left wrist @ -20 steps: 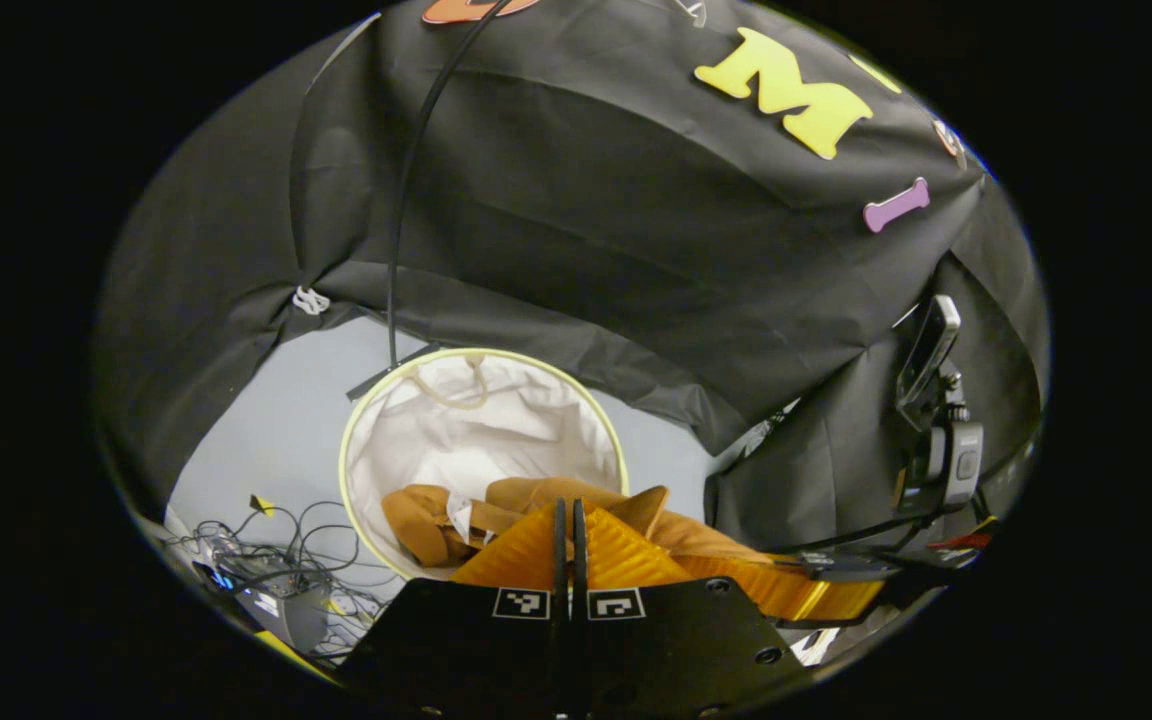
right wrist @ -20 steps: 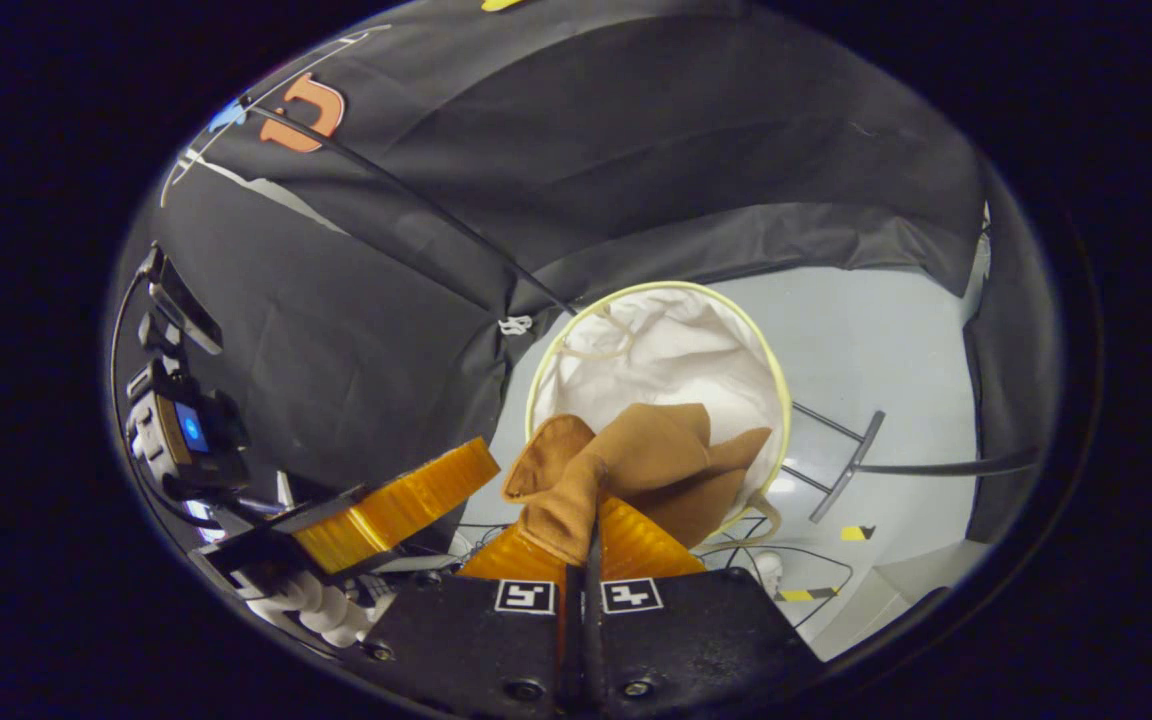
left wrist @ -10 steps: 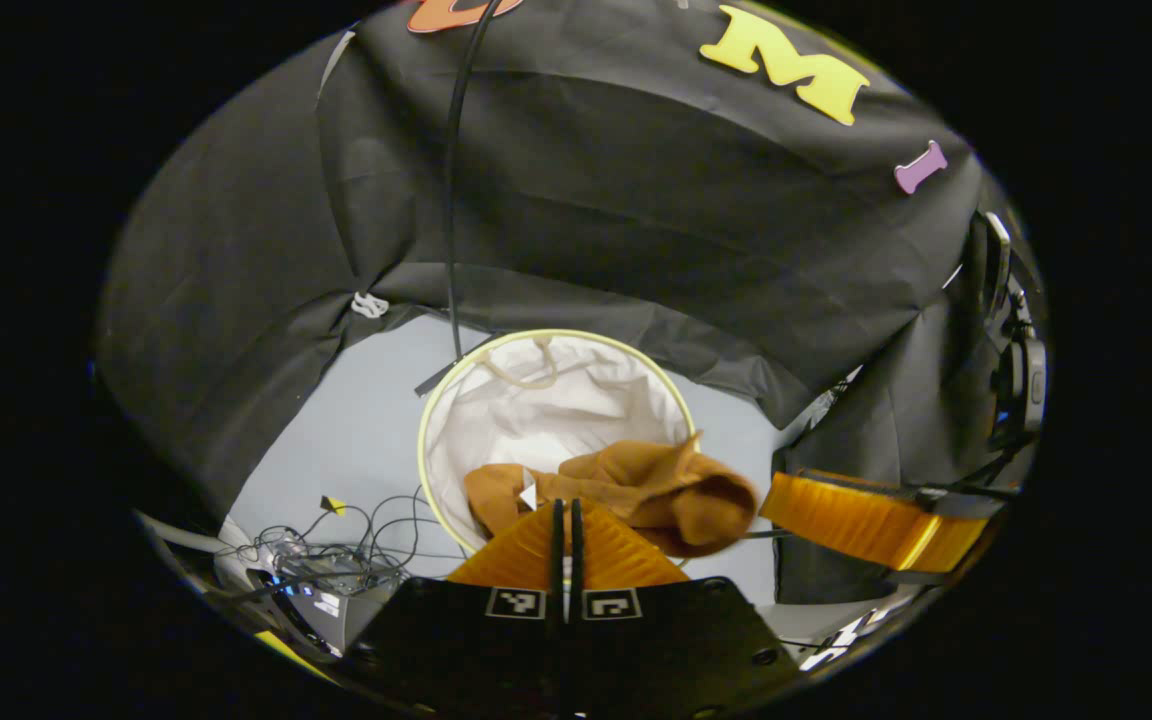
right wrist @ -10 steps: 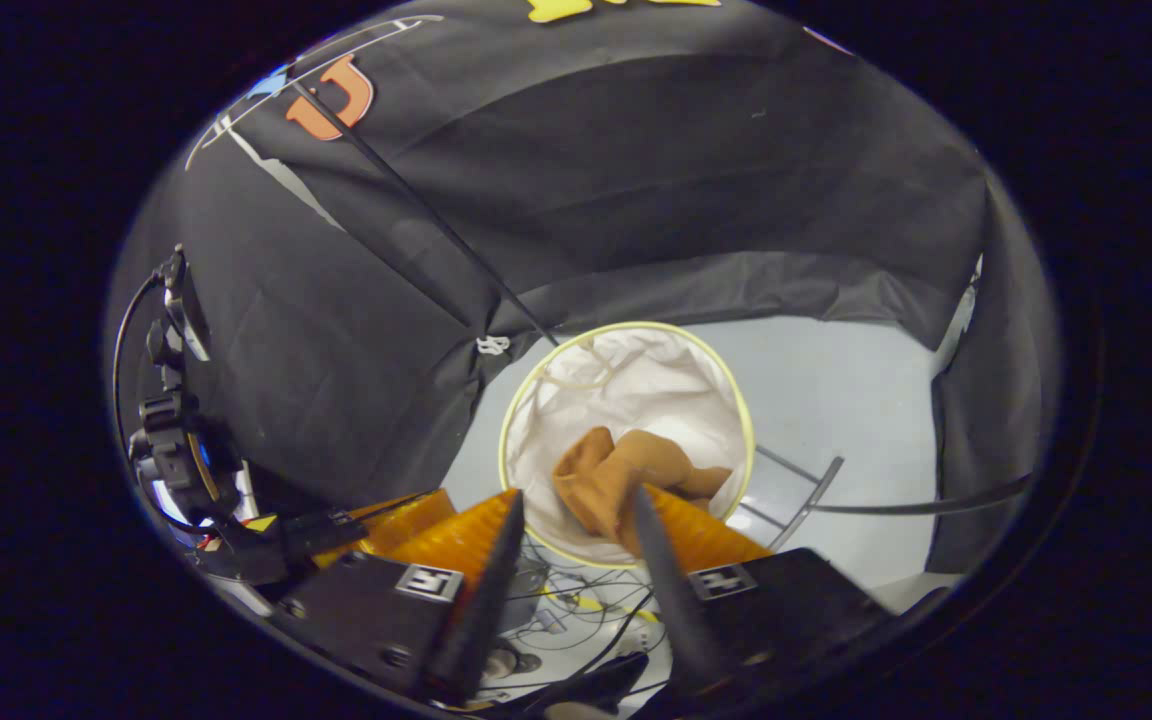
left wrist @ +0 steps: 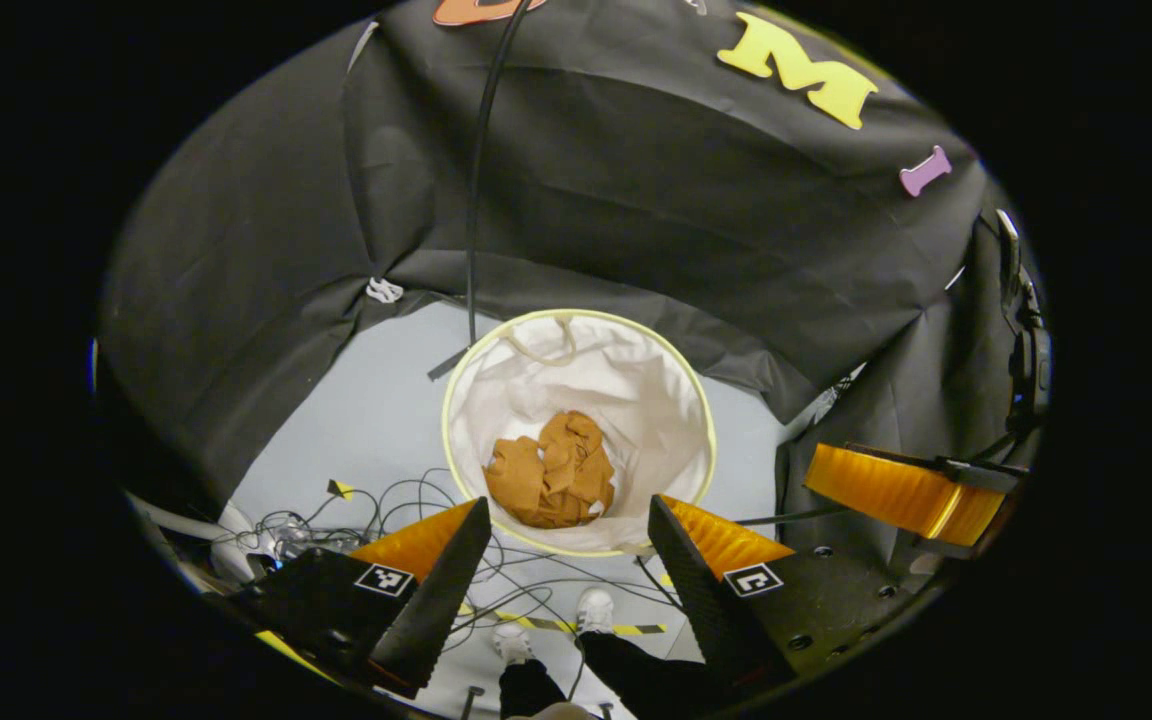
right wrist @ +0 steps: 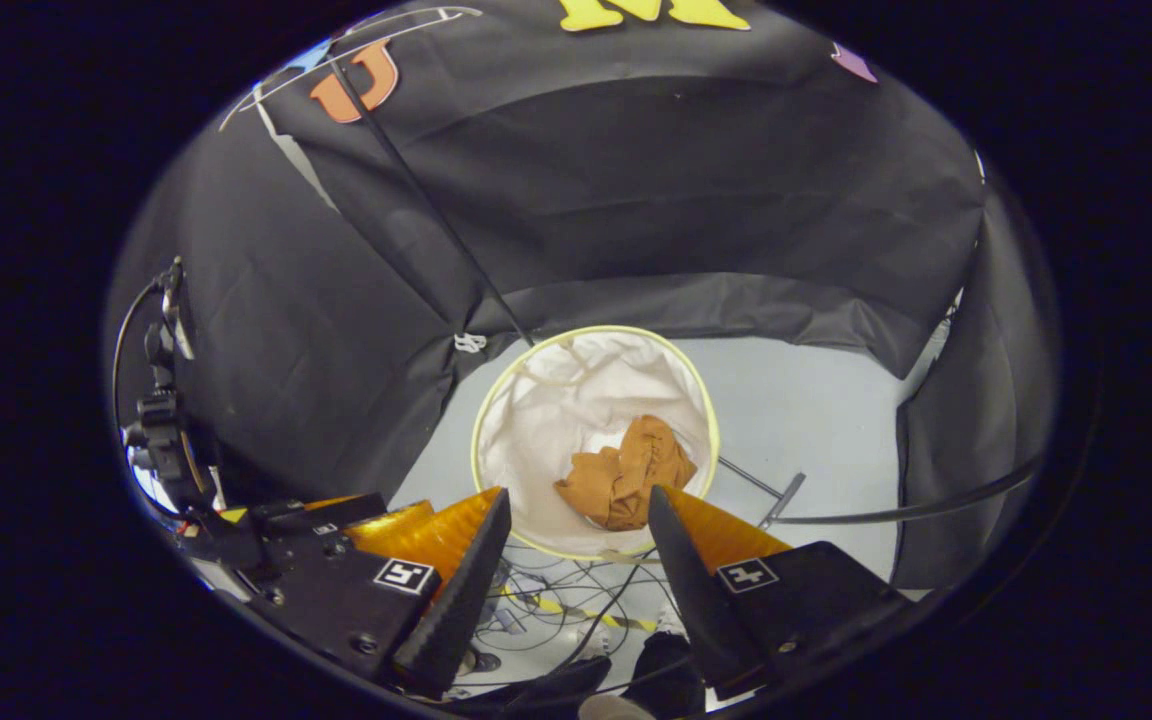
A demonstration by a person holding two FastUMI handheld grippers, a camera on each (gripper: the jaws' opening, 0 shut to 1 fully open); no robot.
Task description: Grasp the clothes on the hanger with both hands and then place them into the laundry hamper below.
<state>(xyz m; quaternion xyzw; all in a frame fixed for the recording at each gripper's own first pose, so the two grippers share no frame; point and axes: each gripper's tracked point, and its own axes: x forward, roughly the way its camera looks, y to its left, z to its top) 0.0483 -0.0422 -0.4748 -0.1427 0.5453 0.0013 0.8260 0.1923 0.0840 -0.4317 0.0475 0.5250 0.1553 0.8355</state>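
clothes point(left wrist: 551, 470): matt soft cloth | hamper point(left wrist: 671, 400): thin white fabric | floor point(left wrist: 366, 400): smooth, matt

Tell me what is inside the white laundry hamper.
Inside the laundry hamper lies one crumpled brown garment on its white lining, seen in both views. Whatever may sit beneath the garment is covered. Both hand-held grippers hang open above, holding nothing.

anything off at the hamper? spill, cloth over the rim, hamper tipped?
Nothing stands out. The brown garment lies crumpled at the bottom of the white hamper, fully inside the rim, which looks round and level. Left gripper and right gripper are both open above it, holding nothing. Loose cables clutter the floor beside it.
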